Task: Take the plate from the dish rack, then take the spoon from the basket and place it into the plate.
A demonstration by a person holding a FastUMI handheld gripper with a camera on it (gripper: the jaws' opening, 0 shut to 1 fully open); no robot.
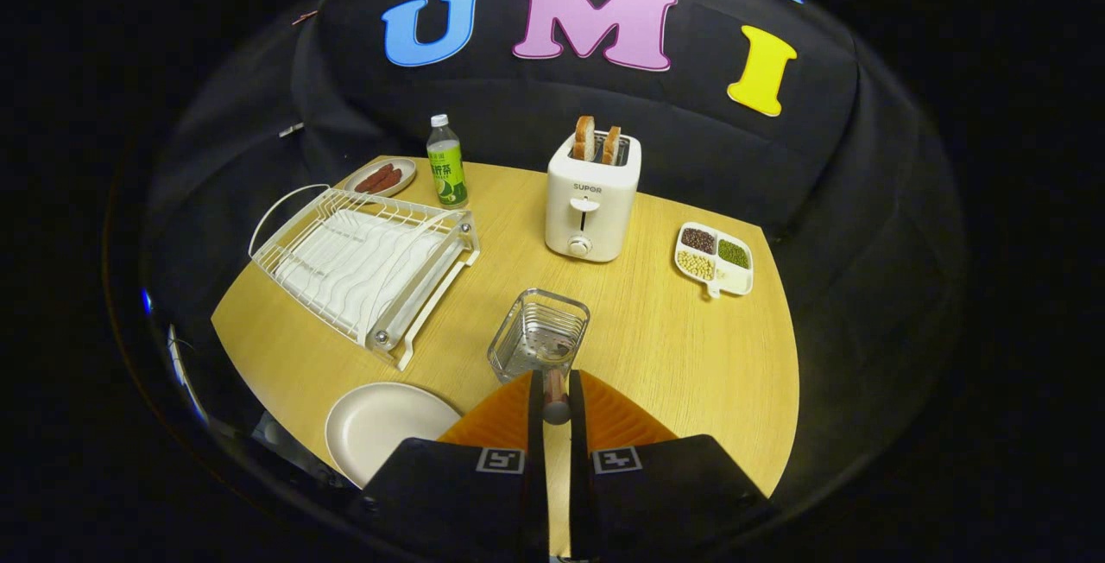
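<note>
Gripper (556, 390) closed on the spoon (555, 397), handle upright between the fingers, just clear of the wire basket (539, 332). The plate (380, 425) lies left of the basket, near the table's front edge; rack emptied.

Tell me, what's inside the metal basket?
The metal basket looks nearly empty through its wires. The gripper is shut on the spoon just in front; the spoon's lower end is hidden between the fingers.

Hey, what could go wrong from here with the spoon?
The fingers pinch only the spoon by its thin handle near the basket, so it could slip or swing. The plate sits at the table's near edge; a hard drop might nudge it off.
</note>
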